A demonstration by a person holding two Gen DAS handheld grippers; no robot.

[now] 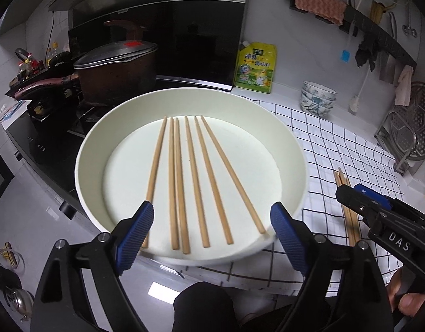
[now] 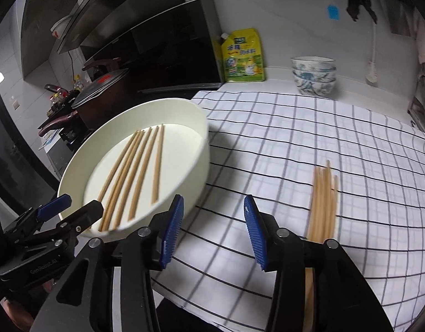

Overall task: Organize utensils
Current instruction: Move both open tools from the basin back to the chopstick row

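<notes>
A round white tray (image 1: 88, 149) holds several wooden chopsticks (image 1: 196, 179) laid side by side. It also shows in the right wrist view (image 2: 196, 141) with the chopsticks (image 2: 135, 171) in it. My left gripper (image 1: 212, 221) is open and empty, just above the tray's near rim. My right gripper (image 2: 212, 229) is open and empty over the checked cloth, right of the tray. A loose bunch of chopsticks (image 2: 323, 202) lies on the cloth to the right of my right gripper; it also shows in the left wrist view (image 1: 348, 210), partly hidden by the right gripper (image 1: 350, 193).
A white cloth with a black grid (image 2: 281, 149) covers the counter. Stacked patterned bowls (image 2: 313, 74) and a yellow refill pouch (image 2: 243, 55) stand at the back wall. A lidded brown pot (image 1: 115, 72) sits on the stove left of the tray. A metal rack (image 1: 409, 138) stands at the right.
</notes>
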